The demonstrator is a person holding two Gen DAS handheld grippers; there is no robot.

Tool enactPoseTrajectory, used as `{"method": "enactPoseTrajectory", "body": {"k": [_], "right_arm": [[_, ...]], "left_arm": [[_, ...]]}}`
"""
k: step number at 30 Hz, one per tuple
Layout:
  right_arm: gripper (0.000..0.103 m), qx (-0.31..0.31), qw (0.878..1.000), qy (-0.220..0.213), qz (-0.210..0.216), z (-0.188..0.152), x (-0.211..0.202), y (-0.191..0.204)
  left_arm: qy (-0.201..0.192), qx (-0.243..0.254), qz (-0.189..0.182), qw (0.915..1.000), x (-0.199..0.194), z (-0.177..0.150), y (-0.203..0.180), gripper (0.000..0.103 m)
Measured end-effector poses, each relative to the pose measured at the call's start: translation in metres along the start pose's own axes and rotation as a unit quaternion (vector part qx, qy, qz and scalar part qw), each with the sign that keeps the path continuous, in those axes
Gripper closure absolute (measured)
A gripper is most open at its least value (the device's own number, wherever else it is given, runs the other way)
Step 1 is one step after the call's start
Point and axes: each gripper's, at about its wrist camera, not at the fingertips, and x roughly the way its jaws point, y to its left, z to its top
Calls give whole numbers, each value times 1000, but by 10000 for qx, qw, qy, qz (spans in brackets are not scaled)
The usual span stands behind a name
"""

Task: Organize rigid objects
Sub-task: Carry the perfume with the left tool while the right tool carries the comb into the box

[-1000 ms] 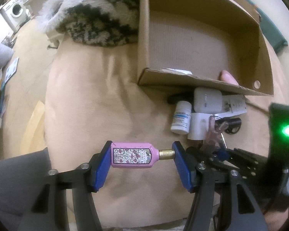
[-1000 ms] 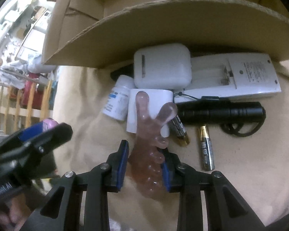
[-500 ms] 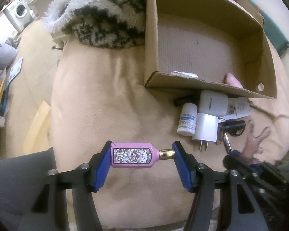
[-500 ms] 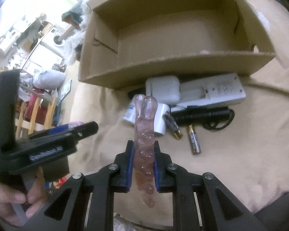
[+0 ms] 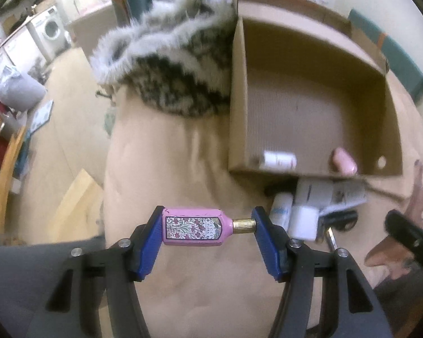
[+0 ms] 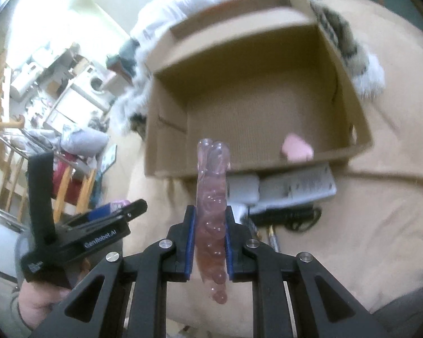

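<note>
1 cardboard box (image 5: 237, 90), 1 perfume bottle (image 5: 194, 226), 2 grippers (image 5: 207, 228).

A cardboard box (image 5: 239, 98) sat on the bed (image 5: 169, 155), a furry blanket (image 5: 166, 64) behind its left side; a charger (image 5: 303, 222), remote (image 6: 299, 188) and flashlight (image 6: 282, 217) lay before its front wall.

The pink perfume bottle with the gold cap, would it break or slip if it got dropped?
The small pink perfume bottle with the gold cap looks hard, probably glass, so it might crack. The left gripper pinches it end to end, cap against one pad, so it could slip. Its flat sides probably stop rolling.
</note>
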Motion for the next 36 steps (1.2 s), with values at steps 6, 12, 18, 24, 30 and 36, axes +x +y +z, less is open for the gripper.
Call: {"method": "enactPoseTrajectory", "body": {"k": [6, 12, 18, 24, 30, 36], "right_arm": [[85, -145, 9989, -439, 48, 42, -26, -3], [85, -207, 9974, -686, 34, 84, -31, -13], [85, -198, 9979, -598, -177, 119, -3, -34], [85, -98, 9988, -275, -401, 124, 38, -58], [85, -134, 9974, 131, -699, 114, 70, -65], [85, -195, 9961, 390, -773, 112, 83, -60]], "left_arm": [[-277, 170, -54, 9995, -19, 27, -20, 45], [-477, 532, -88, 9974, -23, 62, -50, 45], [-383, 714, -72, 9967, -1, 88, -74, 45], [-375, 833, -73, 9958, 33, 93, -91, 45], [-412, 744, -9, 9964, 50, 85, -87, 45], [-380, 808, 72, 9960, 58, 84, -86, 45]]}}
